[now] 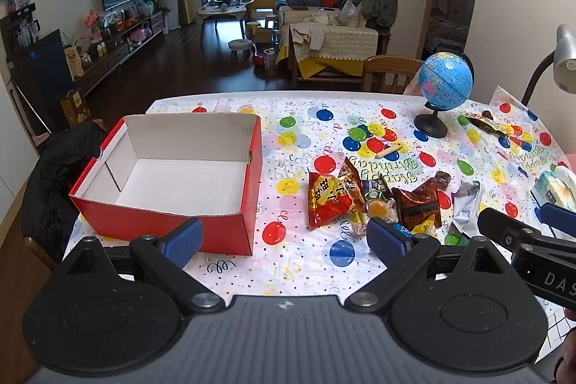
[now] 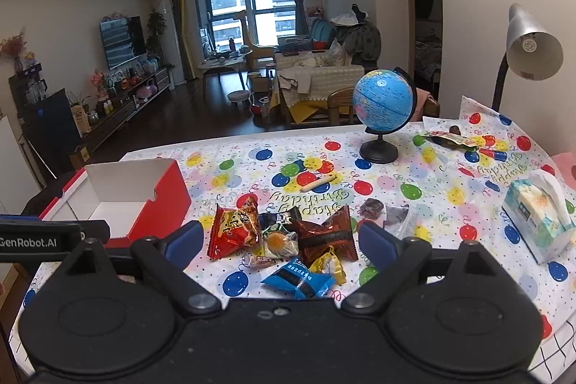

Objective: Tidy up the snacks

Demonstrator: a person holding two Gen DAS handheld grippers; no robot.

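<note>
Several light, crinkly snacks point(image 2: 288, 240) lie just ahead of the wide-open right hand-held gripper point(image 2: 279, 242); a crimped end is best pinched.

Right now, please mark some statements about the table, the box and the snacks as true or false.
1. The red box has snacks inside. False: its white inside is empty.
2. The snack pile lies on the tablecloth, outside the box. True.
3. The right tool is closed on the blue packet. False: it is open and holds nothing; the packet lies on the cloth.
4. The globe stands upright on its black base, farther back than the snacks. True.
5. The left tool is open. True.
6. The tissue pack lies inside the box. False: it lies on the cloth, at the right side.
</note>
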